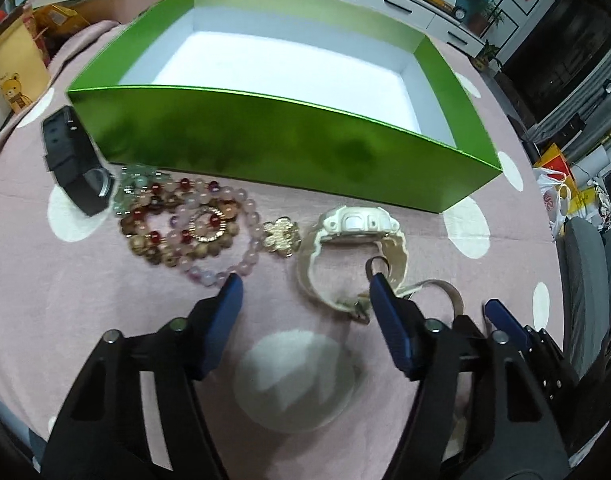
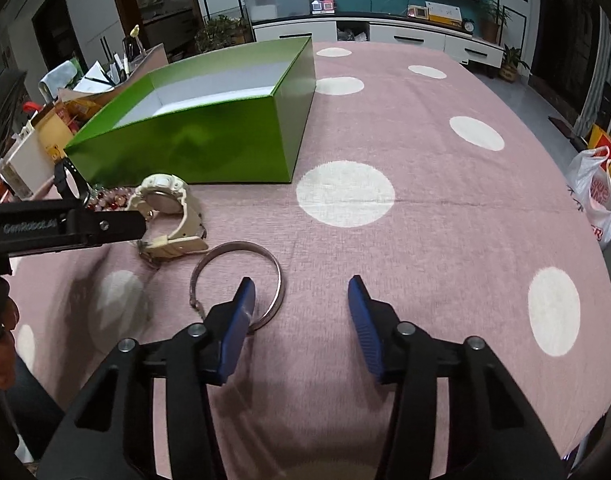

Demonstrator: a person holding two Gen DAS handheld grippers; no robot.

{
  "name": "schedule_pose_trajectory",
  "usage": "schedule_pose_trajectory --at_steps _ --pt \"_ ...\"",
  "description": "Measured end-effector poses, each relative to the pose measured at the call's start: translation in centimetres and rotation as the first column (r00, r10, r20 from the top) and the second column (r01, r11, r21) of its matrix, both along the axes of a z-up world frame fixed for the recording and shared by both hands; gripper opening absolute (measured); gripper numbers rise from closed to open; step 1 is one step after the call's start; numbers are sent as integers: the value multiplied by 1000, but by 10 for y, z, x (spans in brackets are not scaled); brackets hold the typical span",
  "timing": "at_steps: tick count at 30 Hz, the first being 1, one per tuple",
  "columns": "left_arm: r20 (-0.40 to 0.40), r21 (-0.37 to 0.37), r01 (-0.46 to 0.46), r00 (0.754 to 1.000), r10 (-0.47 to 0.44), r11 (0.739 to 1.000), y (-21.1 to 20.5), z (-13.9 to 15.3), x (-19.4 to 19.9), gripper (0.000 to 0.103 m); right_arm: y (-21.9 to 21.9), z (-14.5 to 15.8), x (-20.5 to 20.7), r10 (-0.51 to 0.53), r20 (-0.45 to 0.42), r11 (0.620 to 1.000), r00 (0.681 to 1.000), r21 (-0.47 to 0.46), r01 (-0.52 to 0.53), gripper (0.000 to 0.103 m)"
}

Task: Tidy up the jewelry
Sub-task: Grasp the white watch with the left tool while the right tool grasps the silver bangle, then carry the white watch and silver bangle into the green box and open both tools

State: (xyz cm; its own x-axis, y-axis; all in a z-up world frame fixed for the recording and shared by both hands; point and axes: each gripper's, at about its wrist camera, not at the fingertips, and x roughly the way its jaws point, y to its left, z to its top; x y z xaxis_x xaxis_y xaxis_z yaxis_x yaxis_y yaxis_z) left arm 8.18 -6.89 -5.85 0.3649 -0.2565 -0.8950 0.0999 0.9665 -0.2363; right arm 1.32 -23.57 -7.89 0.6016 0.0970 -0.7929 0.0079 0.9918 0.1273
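An open green box (image 1: 289, 136) with a white inside stands on the pink dotted tablecloth (image 1: 105, 312); it also shows in the right wrist view (image 2: 193, 148). In front of it lie a black watch (image 1: 71, 160), beaded bracelets (image 1: 185, 224), a gold flower piece (image 1: 282, 235), a cream watch (image 1: 349, 248) and a silver bangle (image 2: 237, 280). My left gripper (image 1: 305, 284) is open, just short of the cream watch. My right gripper (image 2: 301, 290) is open, its left finger (image 2: 241, 312) over the bangle.
Cartons and papers (image 1: 21, 64) crowd the table's far left edge. A white plastic bag (image 2: 597, 196) hangs off the right side. The tablecloth (image 2: 445, 208) stretches wide to the right of the box. A TV cabinet (image 2: 385, 36) stands behind.
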Motion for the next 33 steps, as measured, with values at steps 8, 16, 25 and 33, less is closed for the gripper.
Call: schedule_pose_trajectory --at_steps 8,16,25,33 --pt "-12 41 -1 1000 2 999 -15 -7 14 50 7 -4 7 29 24 996 999 -81 -27 22" --pt "-3 78 -5 1000 6 997 -21 -9 21 14 -1 -3 3 -13 46 998 999 -64 16 3" --pt "37 68 8 999 -11 998 -10 -5 16 8 -20 9 -11 -53 81 998 995 -26 56 3" --pt "90 60 21 996 -26 998 -4 9 2 8 -18 27 -18 -59 131 997 990 -31 64 3"
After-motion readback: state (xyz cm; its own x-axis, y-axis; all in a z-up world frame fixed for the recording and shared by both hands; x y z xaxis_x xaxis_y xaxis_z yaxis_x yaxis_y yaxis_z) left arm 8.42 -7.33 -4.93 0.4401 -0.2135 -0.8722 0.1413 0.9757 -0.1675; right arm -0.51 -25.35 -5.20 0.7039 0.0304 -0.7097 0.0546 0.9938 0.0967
